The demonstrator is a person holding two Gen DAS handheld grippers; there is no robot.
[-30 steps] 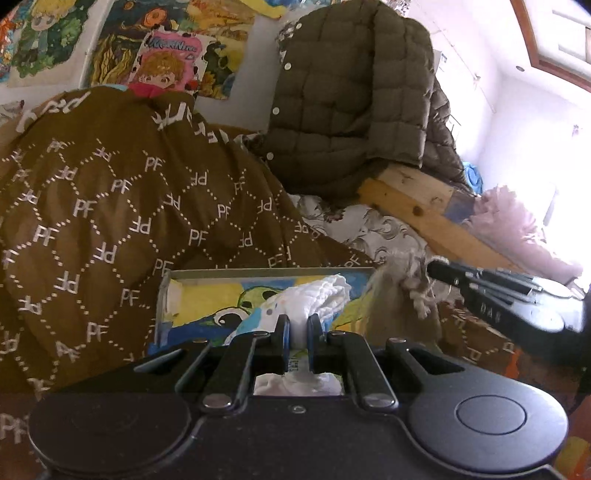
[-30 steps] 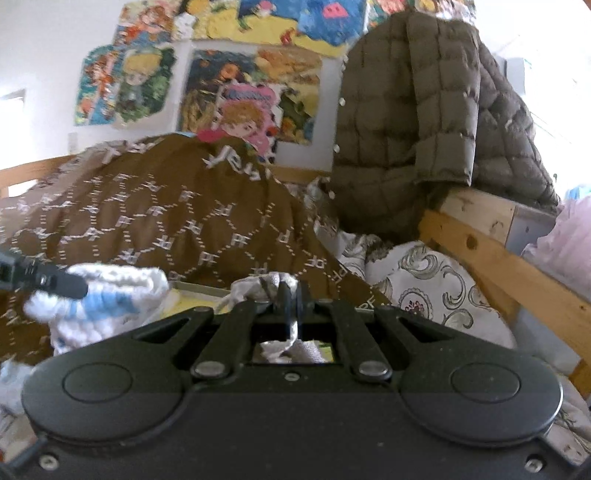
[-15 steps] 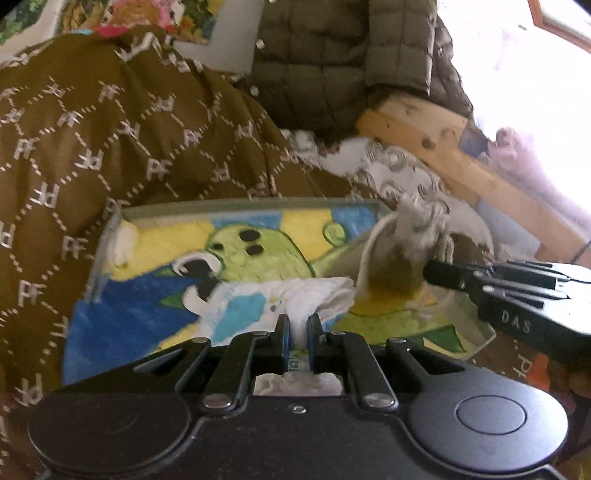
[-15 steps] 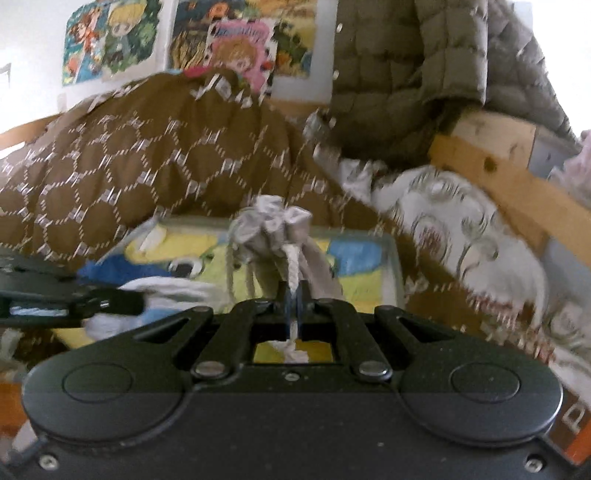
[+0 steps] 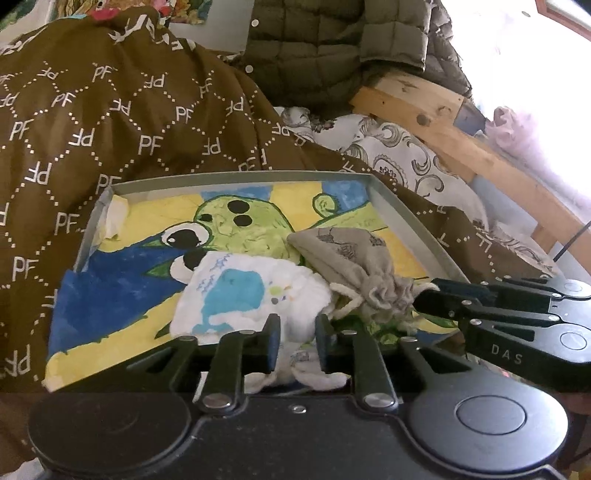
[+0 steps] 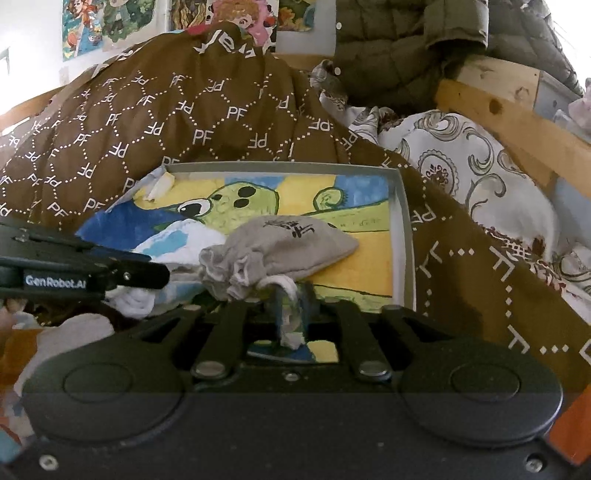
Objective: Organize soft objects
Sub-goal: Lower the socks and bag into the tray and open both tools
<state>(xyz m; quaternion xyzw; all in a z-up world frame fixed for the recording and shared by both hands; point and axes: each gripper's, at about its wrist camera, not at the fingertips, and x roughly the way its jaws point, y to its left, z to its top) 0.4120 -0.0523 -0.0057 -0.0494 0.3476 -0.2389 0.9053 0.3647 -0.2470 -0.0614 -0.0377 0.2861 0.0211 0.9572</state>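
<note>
A shallow grey tray (image 5: 406,218) with a painted green cartoon bottom lies on the brown quilt. A white cloth with a blue whale print (image 5: 236,295) lies in its near part. My left gripper (image 5: 295,338) has its jaws parted around the cloth's near edge. A grey drawstring pouch (image 5: 347,254) lies in the tray beside the cloth. In the right wrist view my right gripper (image 6: 290,301) is closed on the pouch's white cord; the pouch (image 6: 291,240) rests on the tray (image 6: 404,229). The white cloth (image 6: 173,243) lies left of it.
A brown quilt with PF letters (image 5: 110,110) is heaped behind the tray. An olive padded jacket (image 5: 332,44) hangs over a wooden bed rail (image 5: 443,122). A white patterned sheet (image 6: 461,162) lies to the right. Posters cover the wall (image 6: 96,22).
Both grippers came down over the tray with their loads. The cloth and pouch now rest in the tray, and the left jaws have parted wider.
</note>
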